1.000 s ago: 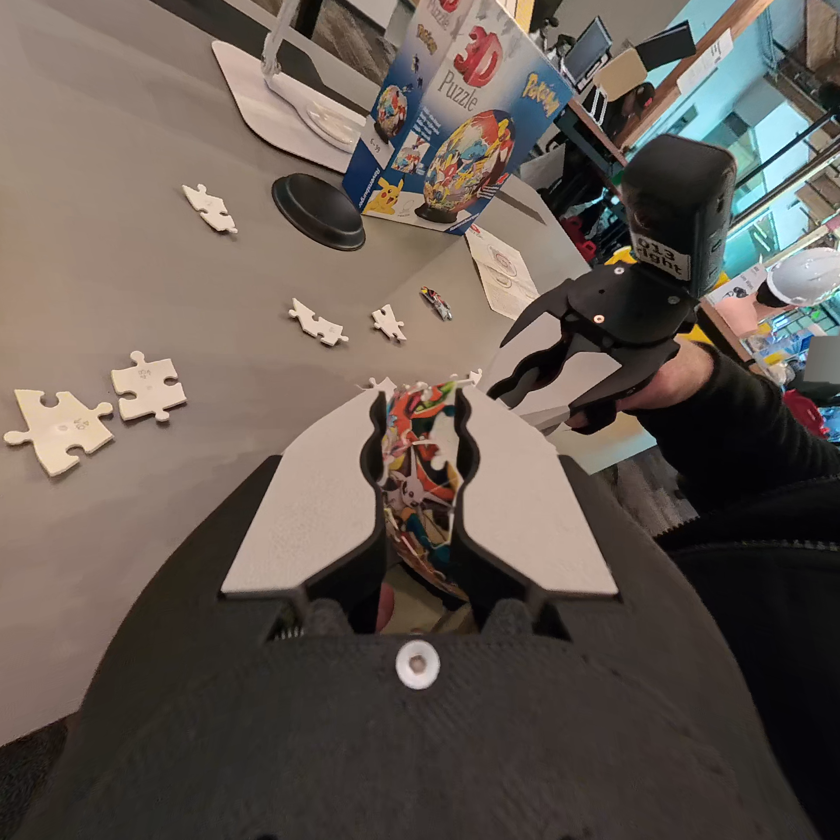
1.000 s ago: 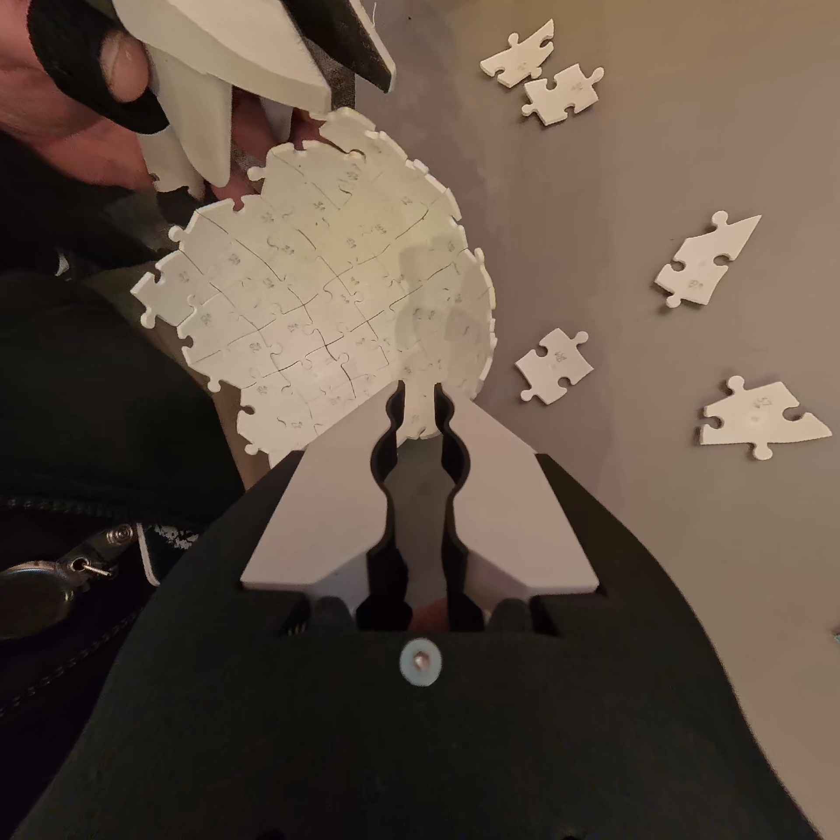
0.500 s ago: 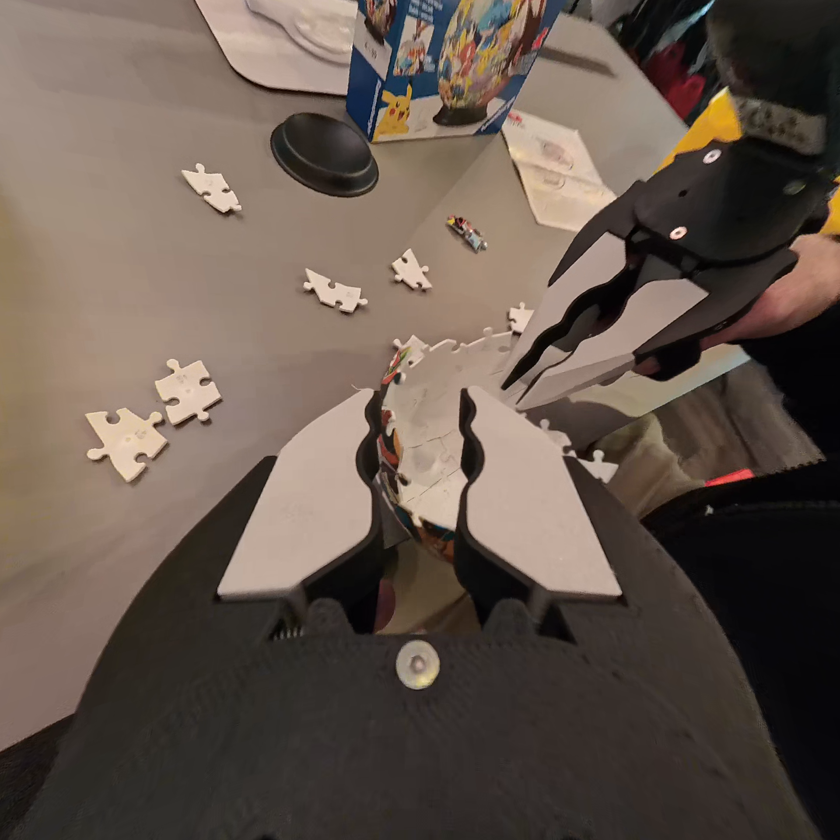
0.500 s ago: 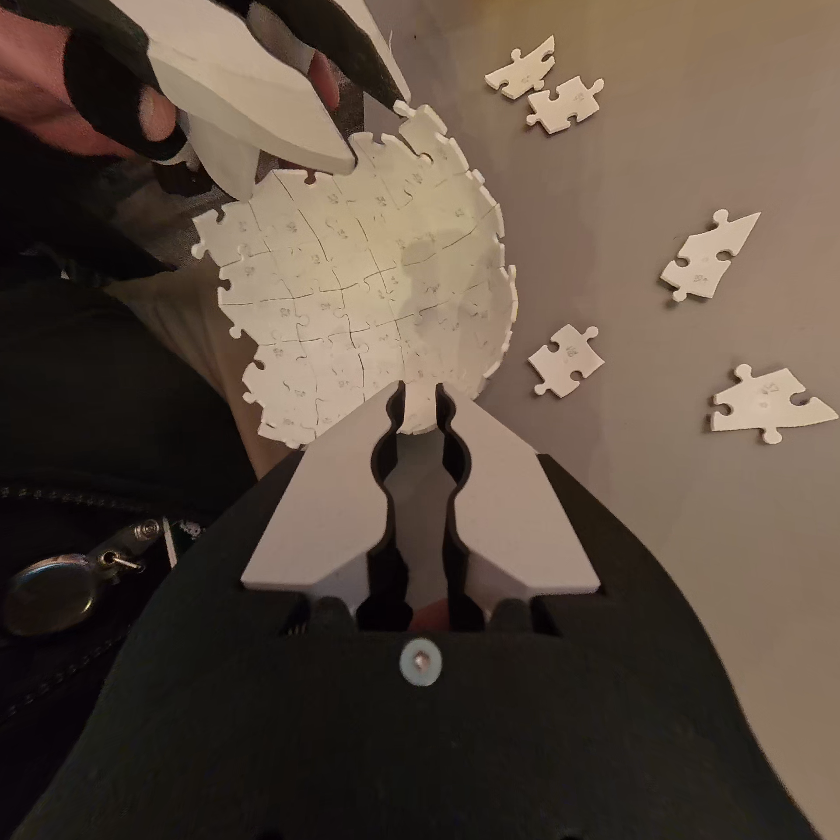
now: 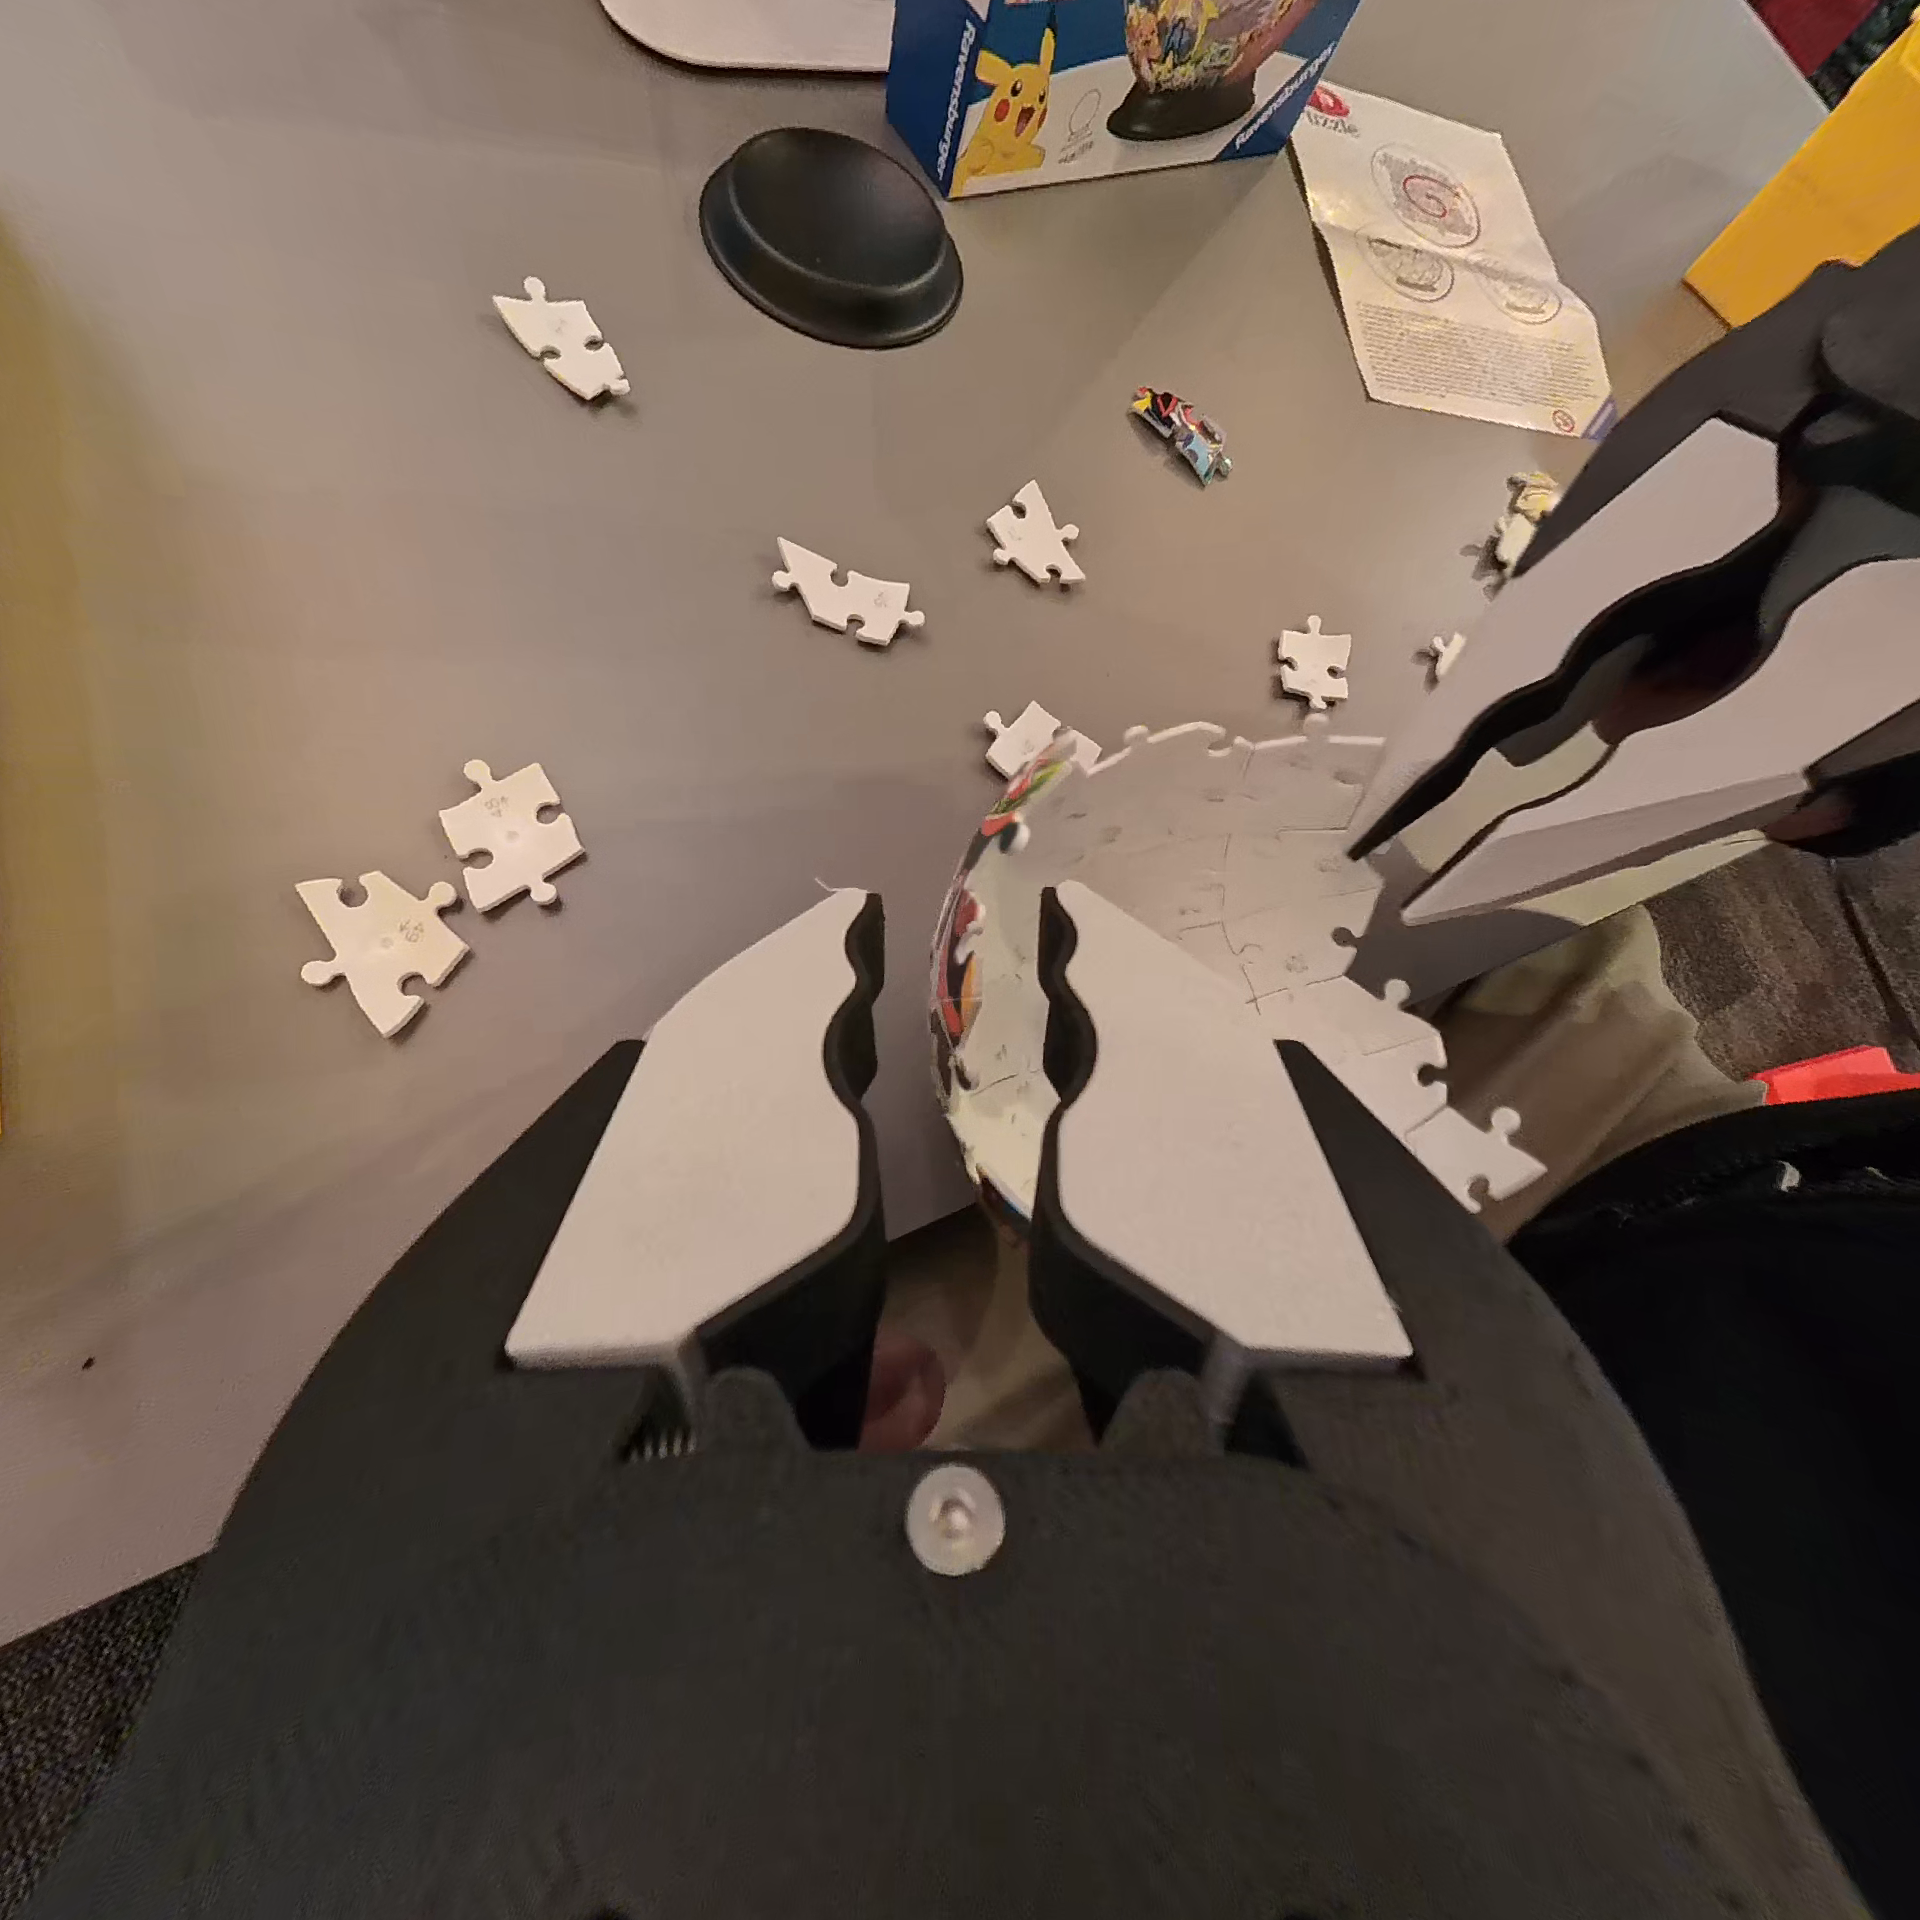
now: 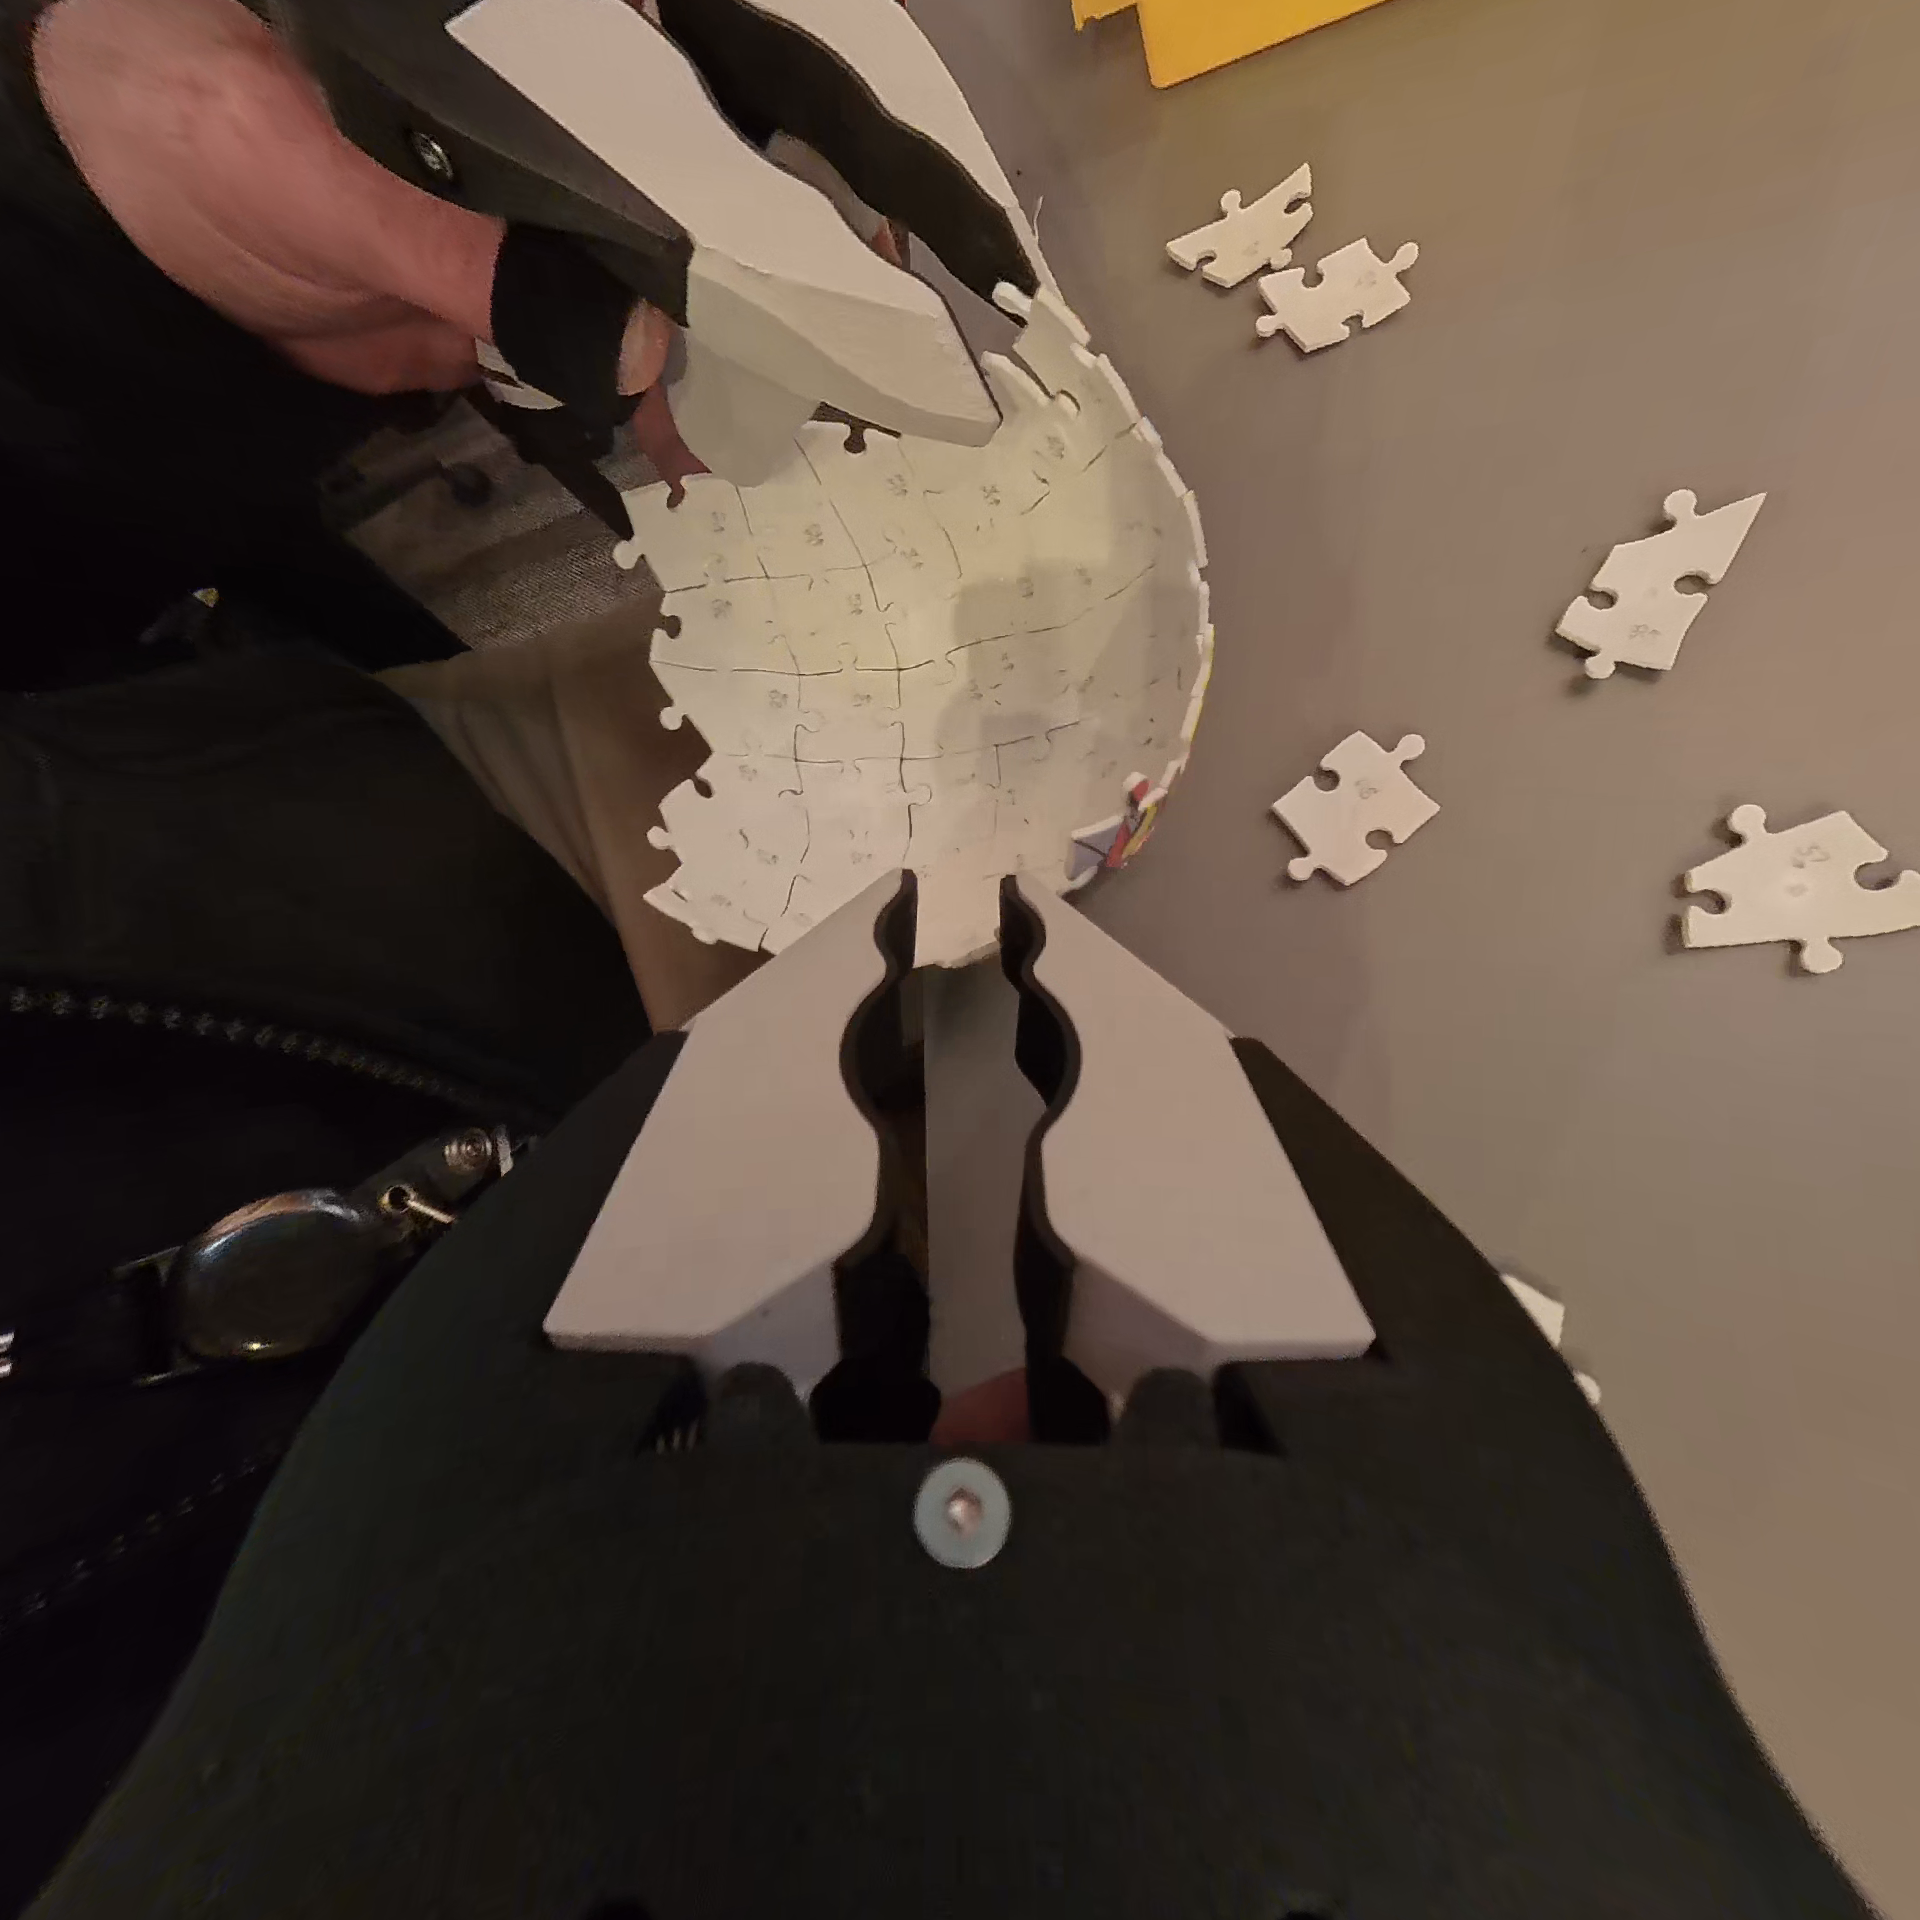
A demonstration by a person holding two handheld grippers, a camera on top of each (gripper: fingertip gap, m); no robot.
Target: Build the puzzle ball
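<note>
A half-built puzzle ball shell (image 5: 1247, 831), white inside and coloured outside, hangs in the air over the table's near edge. My left gripper (image 5: 961, 904) is shut on its rim, one finger inside and one outside; the right wrist view shows it (image 6: 1003, 358) at the shell's top. My right gripper (image 6: 953, 888) is narrowly open, its tips at the shell's (image 6: 914, 644) opposite rim. It also shows in the left wrist view (image 5: 1382, 883). Several loose white pieces (image 5: 509, 831) lie on the grey table (image 5: 260, 520), more in the right wrist view (image 6: 1351, 805).
A black round stand (image 5: 826, 244), the blue puzzle box (image 5: 1091, 94) and a paper leaflet (image 5: 1455, 270) lie at the far side. A coloured piece (image 5: 1184, 426) lies face up near the leaflet. A yellow object (image 5: 1808, 208) is at the far right. The person's dark jacket (image 6: 260, 883) is close behind the shell. Tip to tip, the grippers are about 10 centimetres apart. The coloured piece (image 5: 1184, 426) is about 20 centimetres from my right fingertips.
The shell has turned so that its white inside faces the left camera. My right gripper has come from apart up to the shell's rim. Both jaw gaps look unchanged.
</note>
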